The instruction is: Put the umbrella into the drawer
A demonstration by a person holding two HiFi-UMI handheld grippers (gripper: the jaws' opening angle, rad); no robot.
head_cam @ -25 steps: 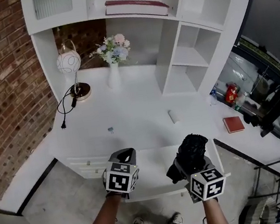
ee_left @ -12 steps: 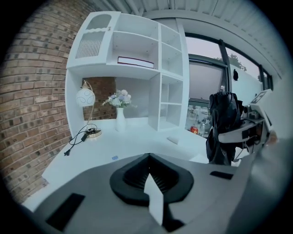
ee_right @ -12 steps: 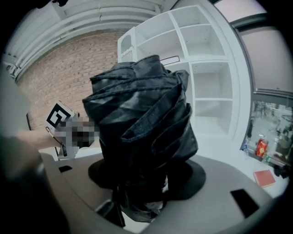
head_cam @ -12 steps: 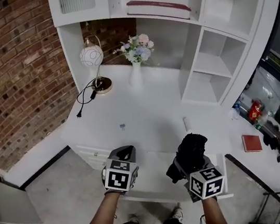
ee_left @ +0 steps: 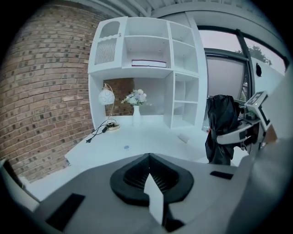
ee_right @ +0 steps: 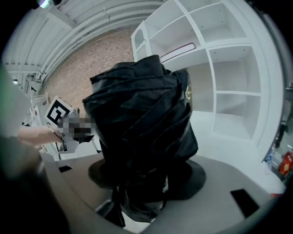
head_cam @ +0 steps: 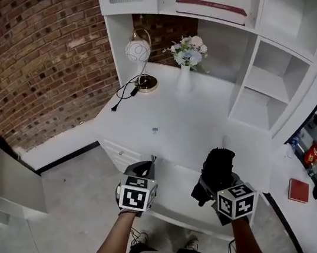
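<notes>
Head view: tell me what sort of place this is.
Likely a home study corner: a white desk with a shelf hutch, a table lamp and a flower vase, against a brick wall.

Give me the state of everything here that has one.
umbrella, folded, clamped
right gripper, shut on the umbrella
left gripper, shut, empty
drawer, seemingly pulled open
lamp plug, unplugged, lying on the desk
</notes>
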